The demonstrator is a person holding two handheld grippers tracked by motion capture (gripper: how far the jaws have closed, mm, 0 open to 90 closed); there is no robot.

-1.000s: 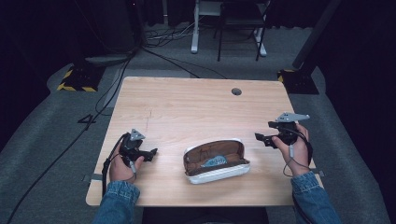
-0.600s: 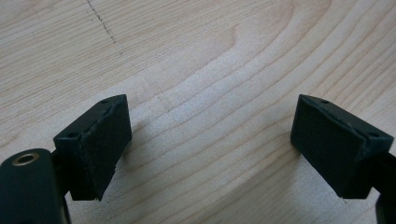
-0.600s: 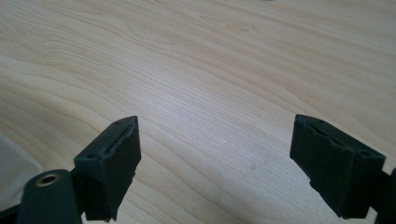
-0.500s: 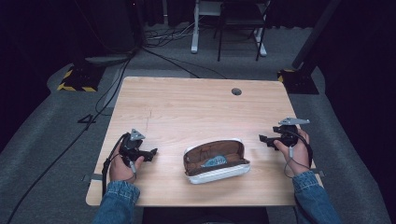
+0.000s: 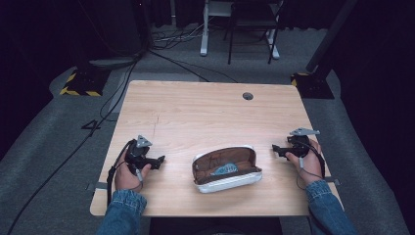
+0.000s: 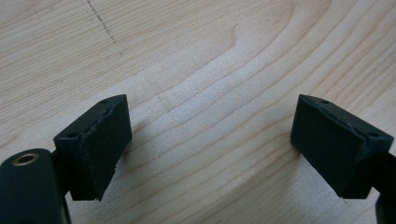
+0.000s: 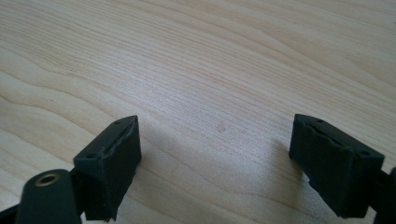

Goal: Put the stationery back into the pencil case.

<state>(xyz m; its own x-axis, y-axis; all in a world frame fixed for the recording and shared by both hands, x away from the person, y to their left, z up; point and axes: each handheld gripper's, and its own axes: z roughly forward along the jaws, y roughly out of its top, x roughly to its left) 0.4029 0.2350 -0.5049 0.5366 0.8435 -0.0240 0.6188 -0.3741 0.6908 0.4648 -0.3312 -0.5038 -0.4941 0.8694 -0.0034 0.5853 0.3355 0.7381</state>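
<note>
One case on tabletop near front edge, between my grippers; lid open, brown lining, white shell, bluish item inside; left gripper spread, empty; right gripper spread, empty.

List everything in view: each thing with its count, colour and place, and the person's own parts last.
table: 1, light wood, centre, with a small round hole near its far edge
case: 1, white outside, brown lining, lying open near the front edge between the two hands
blue-grey item: 1, inside the case; too small to identify
chair: 1, dark, on the floor beyond the table
floor cables: several, black, behind and left of the table
left gripper: 1, black, fingers open over bare wood, apart from the case
right gripper: 1, black, fingers open, apart from the case
sleeves: 2, blue denim, bottom edge
</note>
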